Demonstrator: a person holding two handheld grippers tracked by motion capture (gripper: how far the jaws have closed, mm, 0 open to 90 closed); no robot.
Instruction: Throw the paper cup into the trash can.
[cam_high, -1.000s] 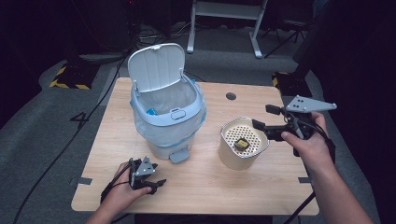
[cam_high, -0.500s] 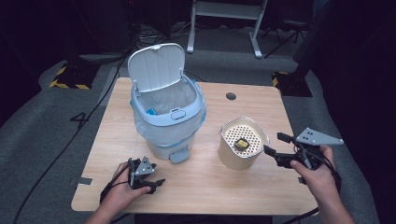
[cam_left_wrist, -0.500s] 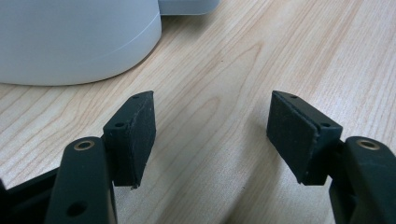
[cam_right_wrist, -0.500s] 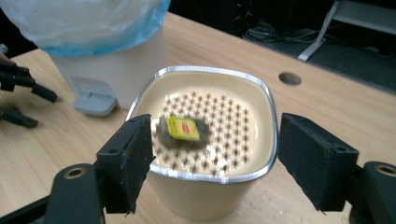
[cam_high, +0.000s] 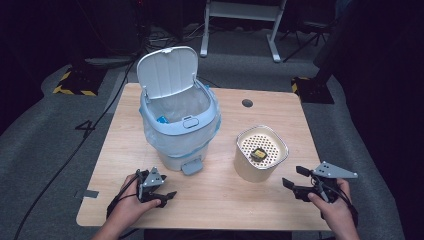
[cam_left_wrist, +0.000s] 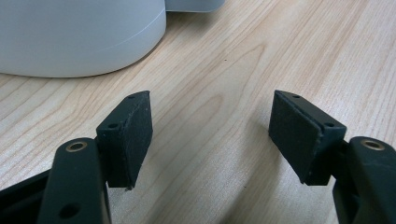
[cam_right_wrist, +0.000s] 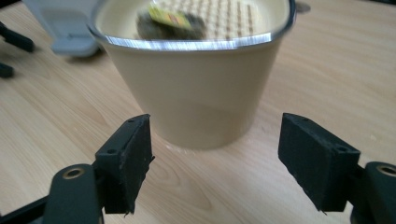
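Down at the near edge of the counter (cam_high: 220, 200), left gripper (cam_high: 159, 189) resting low, fingers (cam_left_wrist: 128, 135) spread apart, nothing between them but bare wood. Over on the near right, right gripper (cam_high: 294, 177) low beside the cream cup (cam_high: 260, 161), fingers (cam_right_wrist: 128, 158) released, having just opened a touch, empty gap between, cup wall straight ahead and not touched. Inside the cup, a small dark packet with a yellow label (cam_high: 258, 153) lying on the perforated bottom; blurred and half cut off by the rim up close, print unreadable. Open wood between the two hands, free room in front of the cup. Further in, pale blue pedal bin (cam_high: 179, 131), lid (cam_high: 167, 71) tipped up, liner bag over the rim, foot pedal (cam_high: 191, 167) facing forward. Something blue (cam_high: 161, 119) inside, mostly hidden by the wall. Beyond, round hole (cam_high: 247, 103) near the far edge, then dark floor, cables, a metal stand (cam_high: 242, 20) hard to make out.
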